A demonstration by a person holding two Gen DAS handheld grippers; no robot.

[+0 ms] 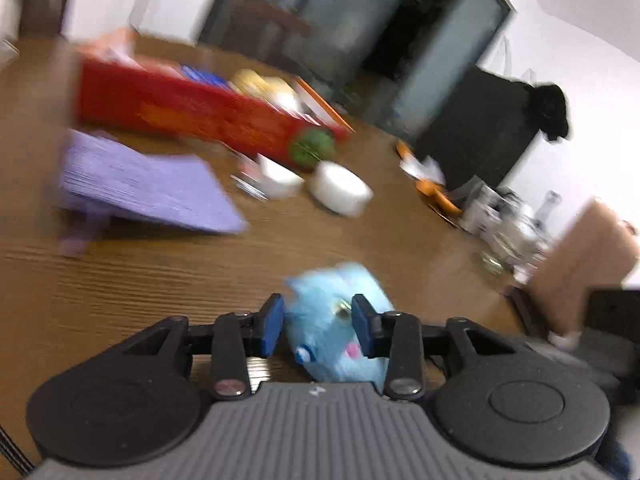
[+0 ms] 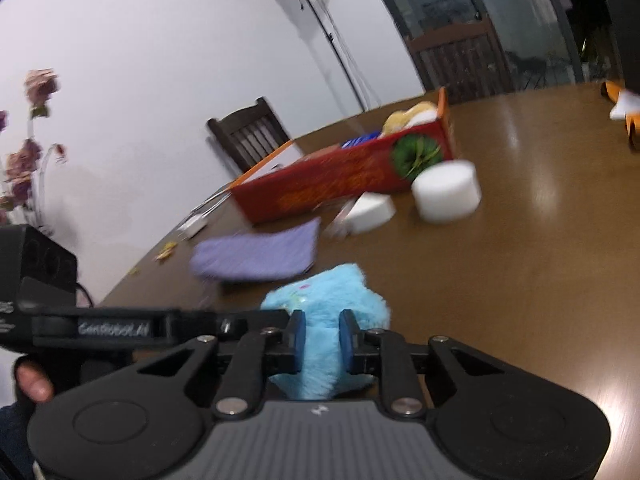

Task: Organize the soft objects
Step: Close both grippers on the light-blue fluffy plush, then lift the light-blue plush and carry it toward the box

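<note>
Both hand-held grippers pinch the same blue plush toy [image 1: 336,332]. The left hand-held gripper [image 1: 318,330] has its blue pads squeezed on the toy near its face, where a little eye and a pink spot show. The right hand-held gripper [image 2: 322,340] is closed on another part of the fluffy body [image 2: 326,308]. The toy sits low over the brown counter [image 2: 520,240], at the near side, and it is hard to tell if it touches the wood. Farther back stands a red box [image 2: 340,178] with some soft things already inside. A purple cloth [image 2: 256,256] and two white foam rounds [image 2: 446,192] lie near the box. The toy looks very light and squishy, so it will bend and sag when lifted. Its fur may slip, so a grip deep into the thick middle should hold better than a pinch on loose fluff. It will not break if it falls.
</note>
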